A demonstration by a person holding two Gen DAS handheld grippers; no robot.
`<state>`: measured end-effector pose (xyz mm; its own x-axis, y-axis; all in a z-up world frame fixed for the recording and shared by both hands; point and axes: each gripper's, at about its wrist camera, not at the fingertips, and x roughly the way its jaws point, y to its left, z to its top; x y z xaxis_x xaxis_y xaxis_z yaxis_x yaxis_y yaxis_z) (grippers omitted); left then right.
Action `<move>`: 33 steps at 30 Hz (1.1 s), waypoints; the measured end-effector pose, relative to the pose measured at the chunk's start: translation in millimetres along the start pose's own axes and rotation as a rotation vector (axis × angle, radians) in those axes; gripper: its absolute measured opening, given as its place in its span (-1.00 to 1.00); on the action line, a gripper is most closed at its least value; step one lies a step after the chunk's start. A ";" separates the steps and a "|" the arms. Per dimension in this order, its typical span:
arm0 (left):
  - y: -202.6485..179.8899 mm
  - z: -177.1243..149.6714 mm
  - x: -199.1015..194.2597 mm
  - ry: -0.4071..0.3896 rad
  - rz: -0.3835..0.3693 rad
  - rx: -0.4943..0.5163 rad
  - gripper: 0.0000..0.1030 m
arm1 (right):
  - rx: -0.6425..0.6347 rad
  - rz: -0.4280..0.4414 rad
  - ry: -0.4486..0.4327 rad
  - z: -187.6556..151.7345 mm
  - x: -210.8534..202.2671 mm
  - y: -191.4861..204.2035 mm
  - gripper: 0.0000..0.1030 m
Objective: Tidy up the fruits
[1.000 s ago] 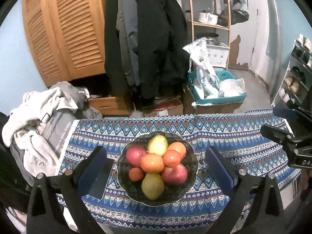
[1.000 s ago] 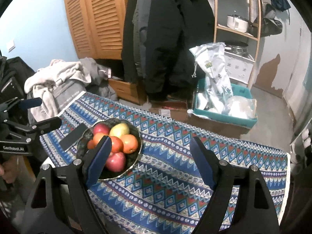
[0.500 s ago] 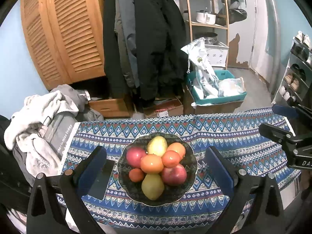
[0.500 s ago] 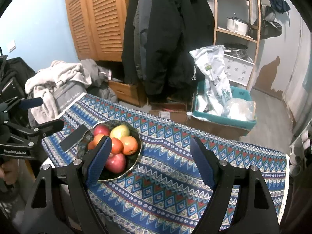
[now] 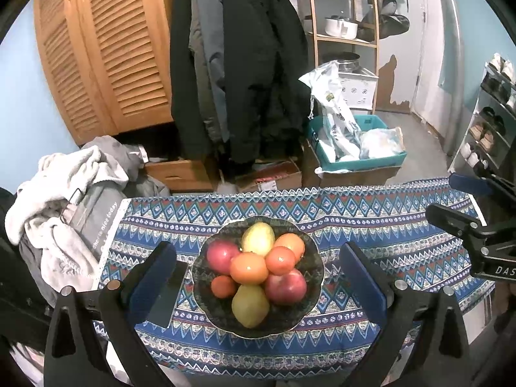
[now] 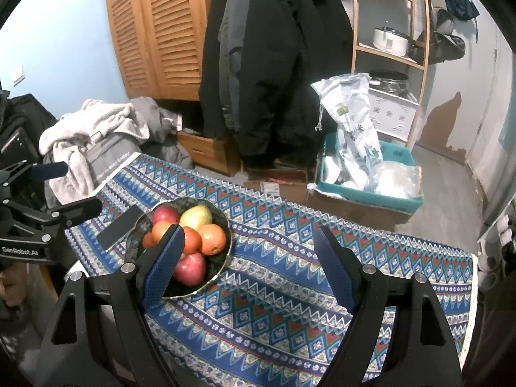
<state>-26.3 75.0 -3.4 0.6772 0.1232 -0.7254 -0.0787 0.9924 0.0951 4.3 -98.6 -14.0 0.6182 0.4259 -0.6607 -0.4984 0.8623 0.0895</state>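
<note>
A dark bowl [image 5: 300,316] stands on the blue patterned tablecloth [image 5: 371,219]. It holds two yellow-green pears [image 5: 258,238], two red apples [image 5: 285,285] and several oranges [image 5: 248,267]. My left gripper [image 5: 258,251] hovers open above and in front of the bowl, with nothing between its blue pads. In the right wrist view the bowl [image 6: 216,267] lies at the left, partly behind the left finger [image 6: 164,264] of my right gripper [image 6: 250,235]. That gripper is open and empty over the cloth [image 6: 290,306]. Each view also shows the other gripper: right gripper [image 5: 451,200], left gripper [image 6: 82,187].
A dark flat phone [image 5: 164,296] lies just left of the bowl. A heap of clothes [image 5: 64,193] sits past the table's left end. Beyond the far edge are hanging coats [image 5: 242,64], cardboard boxes, a teal crate [image 5: 364,158] and a wooden shelf.
</note>
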 end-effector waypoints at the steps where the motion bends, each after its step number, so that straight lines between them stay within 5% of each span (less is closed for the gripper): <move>1: 0.2 -0.2 0.0 0.001 -0.002 -0.001 0.98 | 0.000 0.000 -0.001 -0.3 0.0 -0.1 0.58; 33: 2.2 -0.6 -1.5 0.007 -0.005 -0.025 0.98 | -0.004 -0.006 0.007 -3.5 0.9 -3.4 0.58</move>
<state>-28.0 77.0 -2.6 0.6725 0.1182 -0.7306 -0.0933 0.9928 0.0748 4.4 -102.0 -17.4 0.6165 0.4189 -0.6667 -0.4975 0.8635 0.0826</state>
